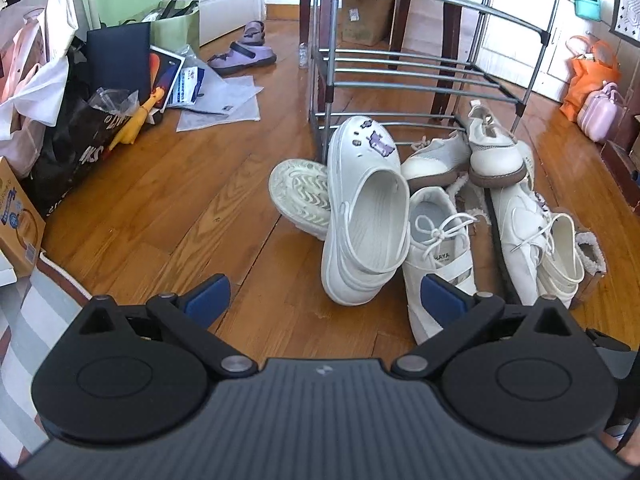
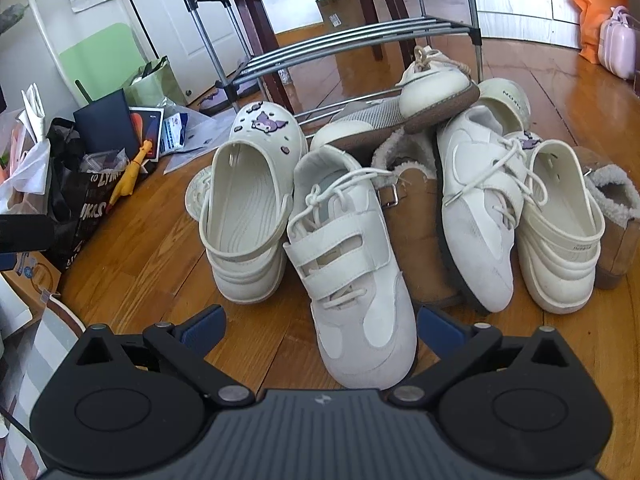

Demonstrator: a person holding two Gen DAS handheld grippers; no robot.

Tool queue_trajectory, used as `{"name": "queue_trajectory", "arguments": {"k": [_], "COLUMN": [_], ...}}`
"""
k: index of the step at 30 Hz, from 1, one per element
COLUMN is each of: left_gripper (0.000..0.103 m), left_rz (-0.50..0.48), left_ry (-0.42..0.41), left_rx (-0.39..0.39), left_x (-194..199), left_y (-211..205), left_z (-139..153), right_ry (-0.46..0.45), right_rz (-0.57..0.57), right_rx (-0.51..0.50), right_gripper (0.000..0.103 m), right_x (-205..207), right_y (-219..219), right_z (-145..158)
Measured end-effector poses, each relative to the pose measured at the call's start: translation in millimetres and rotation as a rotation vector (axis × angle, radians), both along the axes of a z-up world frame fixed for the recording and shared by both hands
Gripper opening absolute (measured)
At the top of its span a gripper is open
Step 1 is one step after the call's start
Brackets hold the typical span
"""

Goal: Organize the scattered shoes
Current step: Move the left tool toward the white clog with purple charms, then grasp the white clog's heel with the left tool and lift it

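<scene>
A heap of pale shoes lies on the wooden floor before a metal shoe rack. A white clog with purple charms sits at the left of the heap, leaning on an upturned sole. Beside it is a white strap sneaker, toe toward the cameras. Another white sneaker, a second clog and tan fleece boots lie to the right. My left gripper is open, just short of the clog's heel. My right gripper is open around the strap sneaker's toe.
Bags, papers and a yellow rubber chicken clutter the left side. Purple sandals lie near the door. An orange bag and pink case stand at the right. A dark wooden chair stands behind the rack.
</scene>
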State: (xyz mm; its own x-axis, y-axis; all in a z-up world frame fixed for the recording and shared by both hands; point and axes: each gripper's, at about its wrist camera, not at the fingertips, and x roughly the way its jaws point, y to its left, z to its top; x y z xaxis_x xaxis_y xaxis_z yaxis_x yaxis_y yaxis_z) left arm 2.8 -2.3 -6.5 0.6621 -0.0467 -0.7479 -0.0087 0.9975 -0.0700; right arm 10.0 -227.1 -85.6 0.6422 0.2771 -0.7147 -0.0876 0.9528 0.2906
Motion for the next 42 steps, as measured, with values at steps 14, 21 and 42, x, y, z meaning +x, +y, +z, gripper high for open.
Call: {"name": "queue_trajectory", "arguments": {"k": [14, 21, 42], "left_gripper": [0.103, 0.103, 0.103], "left_rz": [-0.01, -0.005, -0.126], "left_ry": [0.137, 0.132, -0.175], "left_rx": [-0.002, 0.017, 0.345], "left_x": [1.3, 23.2, 175.0], "left_y": [-3.5, 1.9, -61.3], "left_z": [-22.7, -38.4, -105.3], "right_ry": [0.072, 0.079, 0.065], "right_rz": [0.014, -0.002, -0.017], "right_rx": [0.041, 0.075, 0.152], "right_gripper": [0.102, 0.102, 0.087], "right_x": [0.8, 2.1, 4.0], "right_y": [2.4, -4.5, -4.2], "right_z": [-6.4, -9.3, -24.2]}}
